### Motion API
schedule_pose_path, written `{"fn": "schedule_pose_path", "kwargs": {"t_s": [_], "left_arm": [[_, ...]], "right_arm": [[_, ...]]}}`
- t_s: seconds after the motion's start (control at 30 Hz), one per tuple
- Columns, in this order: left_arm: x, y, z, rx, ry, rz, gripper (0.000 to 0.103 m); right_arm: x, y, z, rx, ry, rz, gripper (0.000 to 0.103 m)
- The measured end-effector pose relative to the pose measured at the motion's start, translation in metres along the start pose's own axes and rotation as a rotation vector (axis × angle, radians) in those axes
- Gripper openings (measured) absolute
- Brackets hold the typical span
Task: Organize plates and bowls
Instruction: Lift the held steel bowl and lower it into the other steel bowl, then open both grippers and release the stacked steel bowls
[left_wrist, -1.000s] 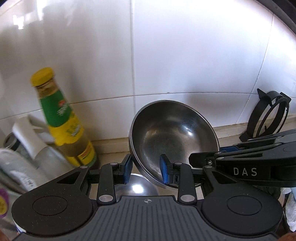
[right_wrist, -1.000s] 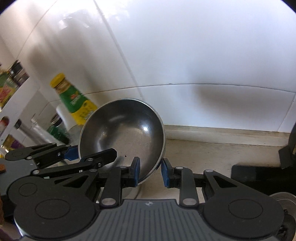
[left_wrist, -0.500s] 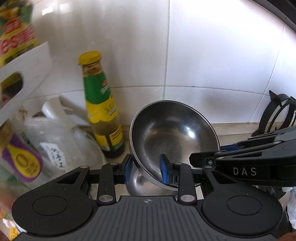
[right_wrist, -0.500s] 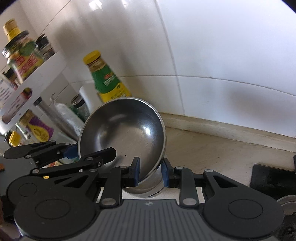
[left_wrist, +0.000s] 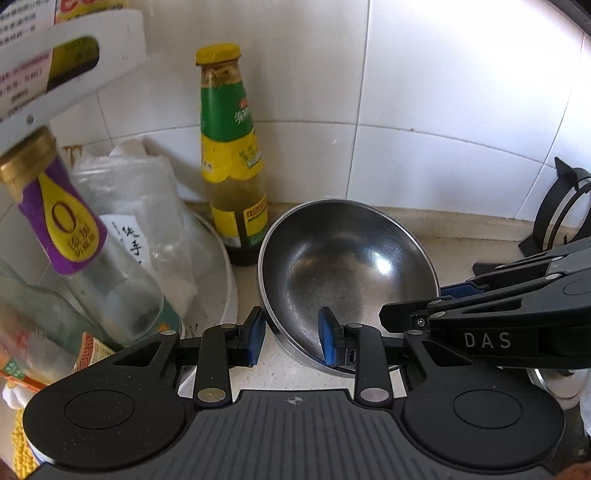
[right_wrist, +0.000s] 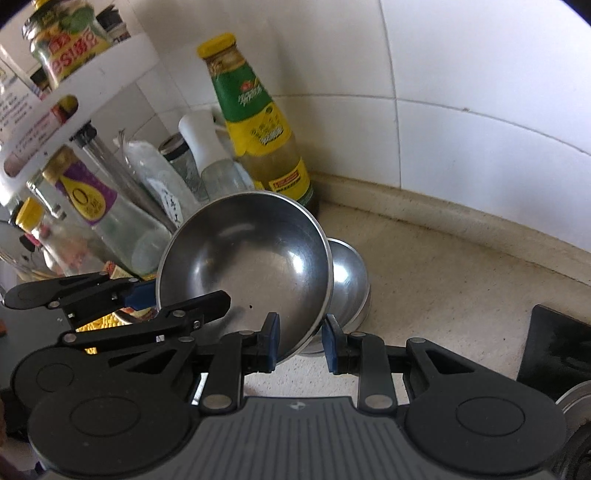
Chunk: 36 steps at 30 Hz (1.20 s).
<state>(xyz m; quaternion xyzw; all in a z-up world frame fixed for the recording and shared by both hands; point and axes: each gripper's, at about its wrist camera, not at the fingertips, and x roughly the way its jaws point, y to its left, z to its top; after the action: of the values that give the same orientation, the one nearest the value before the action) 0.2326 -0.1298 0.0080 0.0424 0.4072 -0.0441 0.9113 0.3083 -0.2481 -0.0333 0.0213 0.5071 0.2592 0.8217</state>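
Both grippers hold one steel bowl (left_wrist: 347, 266) by its rim. The left gripper (left_wrist: 291, 334) pinches the near-left part of the rim, with one blue pad inside the bowl and the other outside. The right gripper (right_wrist: 301, 341) pinches the near-right part of the rim in the same way, one pad on each face. In the left wrist view, the right gripper enters from the right edge and meets the rim there.

The bowl is round, so it has no long axis. It is tilted: the opening faces up and toward the cameras, and the far rim stands higher than the near rim.

The bowl sits above a second steel bowl (right_wrist: 349, 277) that rests on the beige countertop (right_wrist: 443, 295). Whether the two bowls touch cannot be determined.

A green-labelled sauce bottle (left_wrist: 231, 147) with a yellow cap stands upright just beyond the held bowl, against the white tiled wall (left_wrist: 443, 92).
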Motion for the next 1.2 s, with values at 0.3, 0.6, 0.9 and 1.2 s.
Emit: {"fn": "schedule_pose_path", "kwargs": {"t_s": [0.3, 0.6, 0.9, 1.2], "left_arm": [[0.013, -0.001, 0.003, -0.003, 0.019, 0.002, 0.037], [0.024, -0.005, 0.01, 0.006, 0.023, -0.001, 0.037], [0.04, -0.001, 0.013, 0.003, 0.054, -0.012, 0.037], [0.053, 0.004, 0.013, -0.007, 0.082, -0.019, 0.038]], "right_arm": [[0.009, -0.006, 0.005, -0.006, 0.023, -0.003, 0.048], [0.016, -0.015, 0.01, -0.004, 0.03, -0.003, 0.048], [0.033, -0.02, 0.018, -0.003, 0.063, -0.011, 0.048], [0.045, -0.022, 0.02, 0.006, 0.084, -0.018, 0.048]]}}
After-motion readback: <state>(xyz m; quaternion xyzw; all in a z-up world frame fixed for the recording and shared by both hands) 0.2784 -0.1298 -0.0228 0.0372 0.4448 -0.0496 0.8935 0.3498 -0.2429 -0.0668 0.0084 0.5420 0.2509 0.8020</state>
